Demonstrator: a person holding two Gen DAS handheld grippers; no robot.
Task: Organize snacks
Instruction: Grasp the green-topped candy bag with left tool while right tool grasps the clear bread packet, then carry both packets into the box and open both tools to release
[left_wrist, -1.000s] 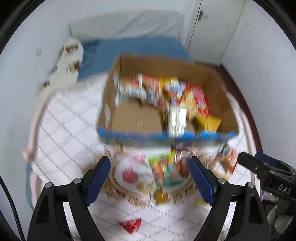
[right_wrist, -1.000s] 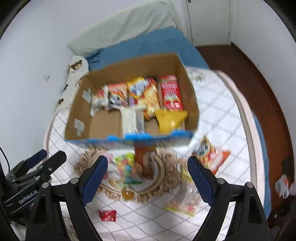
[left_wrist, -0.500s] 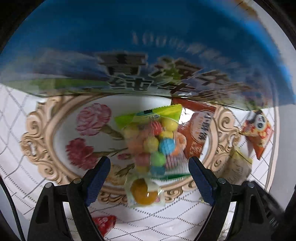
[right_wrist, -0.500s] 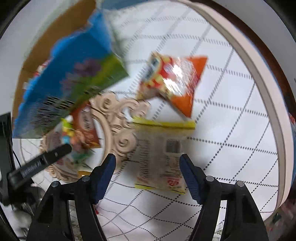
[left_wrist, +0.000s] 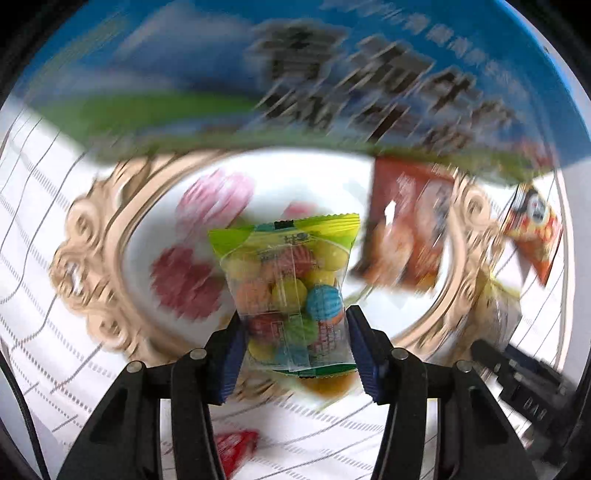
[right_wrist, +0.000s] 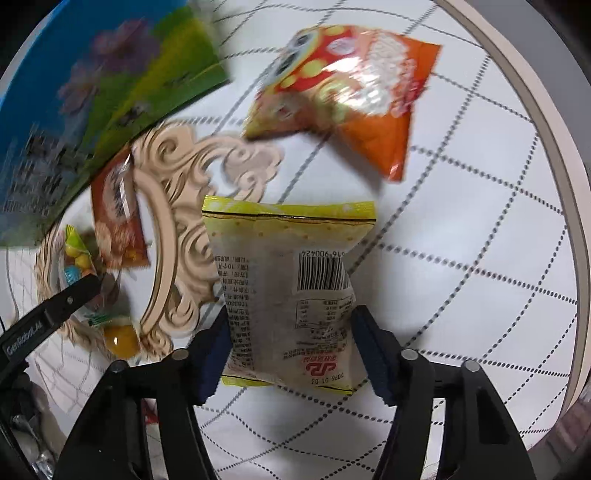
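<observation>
Both tools closing on snack packets beside the box

Left wrist view: the left tool (left_wrist: 293, 349) is closing, pads touching the candy bag (left_wrist: 291, 291) over the ornate tray (left_wrist: 92, 266), pinched low for lifting.
Right wrist view: the right tool (right_wrist: 291, 350) is closing around the yellow-edged packet (right_wrist: 288, 291) lying on the quilted bedcover (right_wrist: 480, 277).

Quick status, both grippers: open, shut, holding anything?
Left gripper: closing, pads pressing the bag of coloured candy balls.
Right gripper: closing, pads against the yellow-edged snack packet, pinched in at the sides.
</observation>
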